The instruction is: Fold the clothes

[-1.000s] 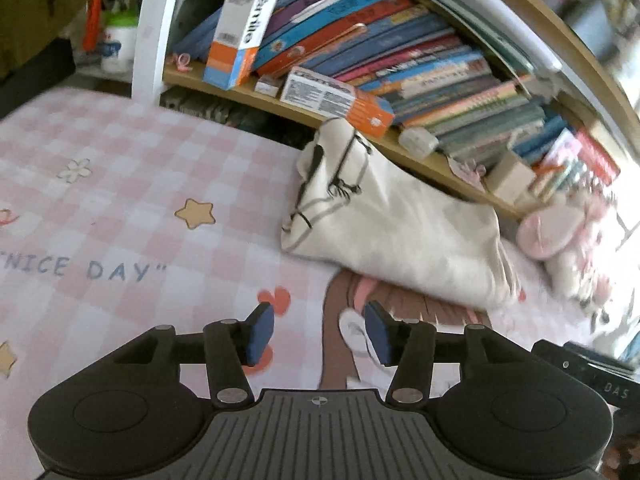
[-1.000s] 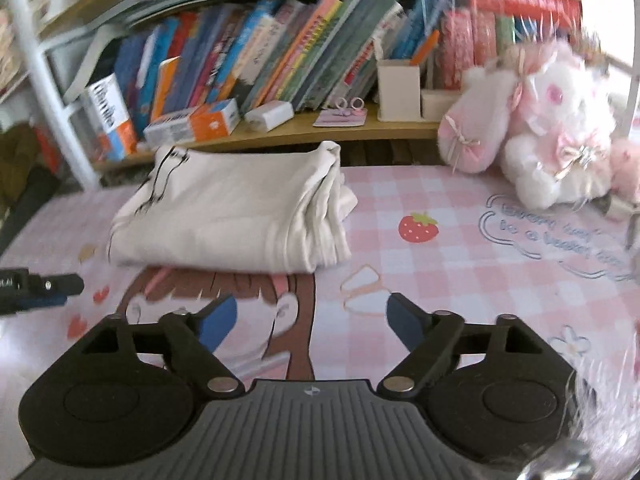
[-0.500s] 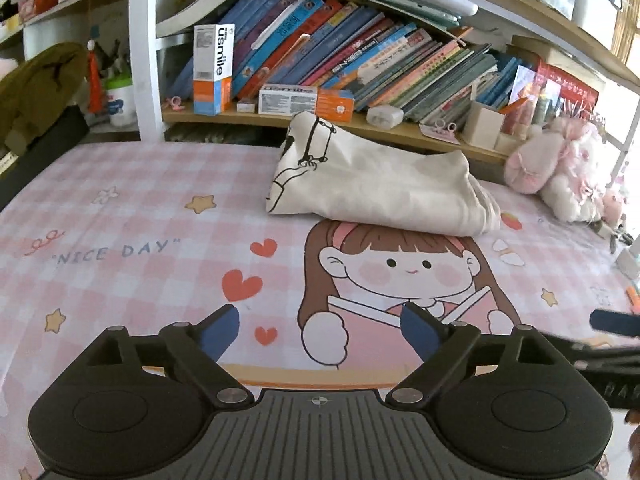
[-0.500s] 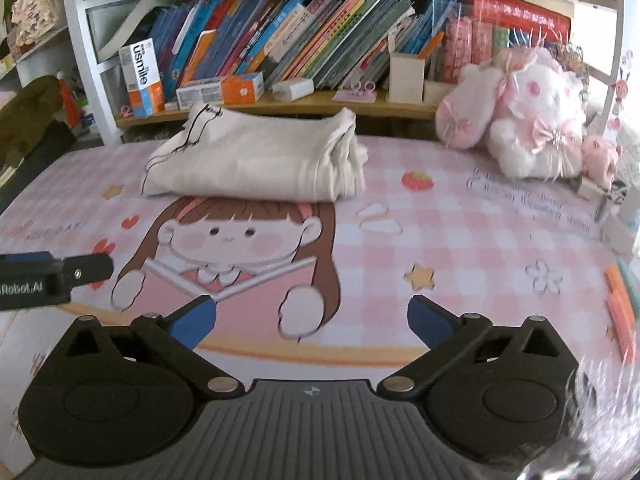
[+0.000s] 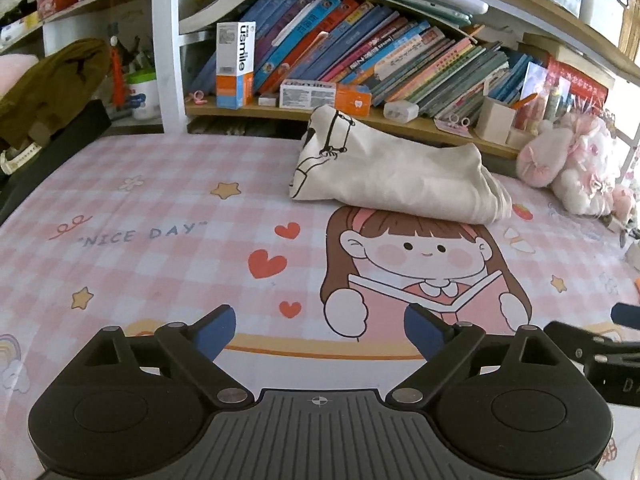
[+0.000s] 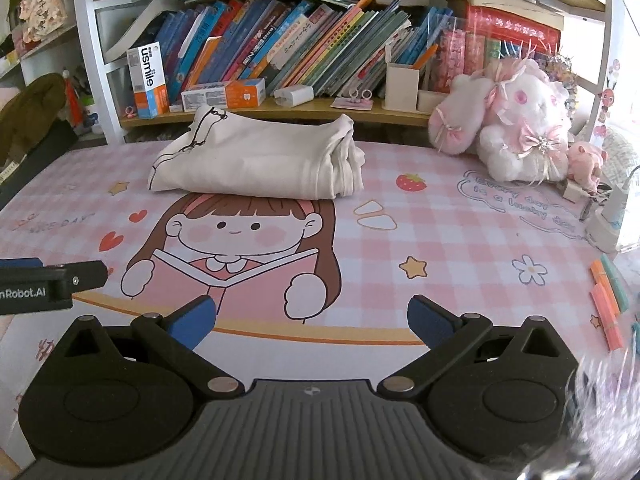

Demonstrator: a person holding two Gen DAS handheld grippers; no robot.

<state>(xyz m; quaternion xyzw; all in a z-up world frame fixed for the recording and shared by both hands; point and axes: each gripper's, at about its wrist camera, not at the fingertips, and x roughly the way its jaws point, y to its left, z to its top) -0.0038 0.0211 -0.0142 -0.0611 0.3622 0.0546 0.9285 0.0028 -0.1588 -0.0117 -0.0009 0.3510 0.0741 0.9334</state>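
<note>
Looks like the fold step is finishing: shirt [image 6: 256, 160] is sitting folded at the mat's [image 6: 460, 240] far edge by the shelf [image 6: 320, 110], touching neither tool. L gripper [image 5: 318, 330] jaws are opening, nothing btwn them; R gripper [image 6: 312, 320] is gaping wide, empty too, both hovering well short of it. Next move prob needs a fresh garment, none showing atm, or tidying the bundle's loose right end.

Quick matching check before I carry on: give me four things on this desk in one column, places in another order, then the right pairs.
1 folded cloth
2 plush rabbit
3 toothpaste box
4 highlighters

A upright on the shelf, left end
B flat on the mat's right edge
C far side of the mat, above the cartoon girl's head
D right of the cloth, by the shelf

1-C, 2-D, 3-A, 4-B
</note>
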